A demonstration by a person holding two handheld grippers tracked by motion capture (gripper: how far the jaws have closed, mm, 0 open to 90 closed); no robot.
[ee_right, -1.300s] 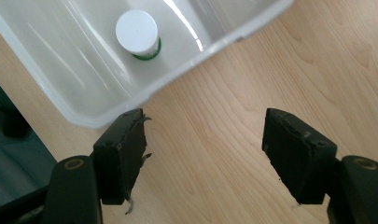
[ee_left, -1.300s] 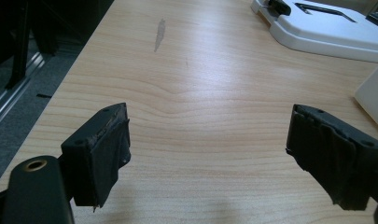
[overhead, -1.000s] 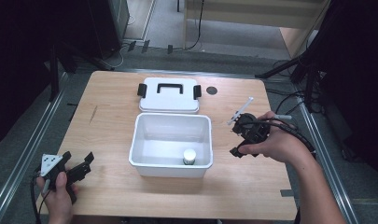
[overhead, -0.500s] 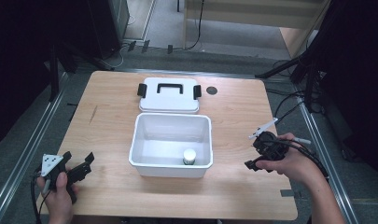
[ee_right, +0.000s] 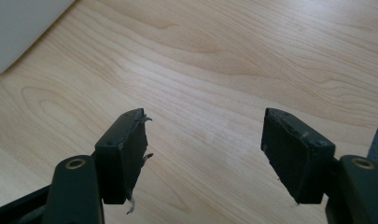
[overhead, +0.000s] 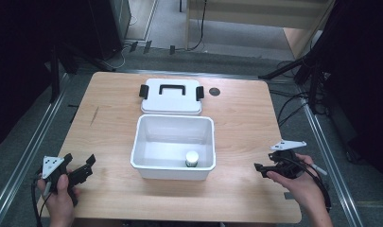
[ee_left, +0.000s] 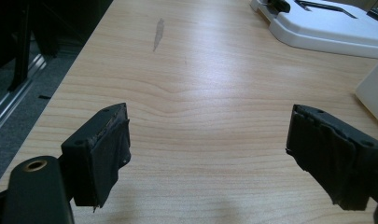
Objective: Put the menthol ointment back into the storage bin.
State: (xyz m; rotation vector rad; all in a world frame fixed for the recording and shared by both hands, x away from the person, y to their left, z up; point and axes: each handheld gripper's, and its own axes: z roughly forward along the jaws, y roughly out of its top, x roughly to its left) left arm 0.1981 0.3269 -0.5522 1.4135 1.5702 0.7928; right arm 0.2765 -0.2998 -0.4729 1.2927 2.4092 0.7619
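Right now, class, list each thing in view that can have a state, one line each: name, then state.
Box: open, lid off, upright.
Lid: flat on the table behind the box, handle up.
Bottle: upright inside the box, capped.
Left gripper: open, empty.
Right gripper: open, empty.

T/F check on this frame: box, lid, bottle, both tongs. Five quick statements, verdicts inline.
1. The white box is open, with its lid lying flat on the table behind it. True.
2. A small bottle stands inside the box. True.
3. The right tongs grip the bottle. False: their jaws are open and empty, over bare wood to the right of the box.
4. The left tongs are clamped shut. False: jaws spread, nothing between them.
5. The lid has a black handle. True.
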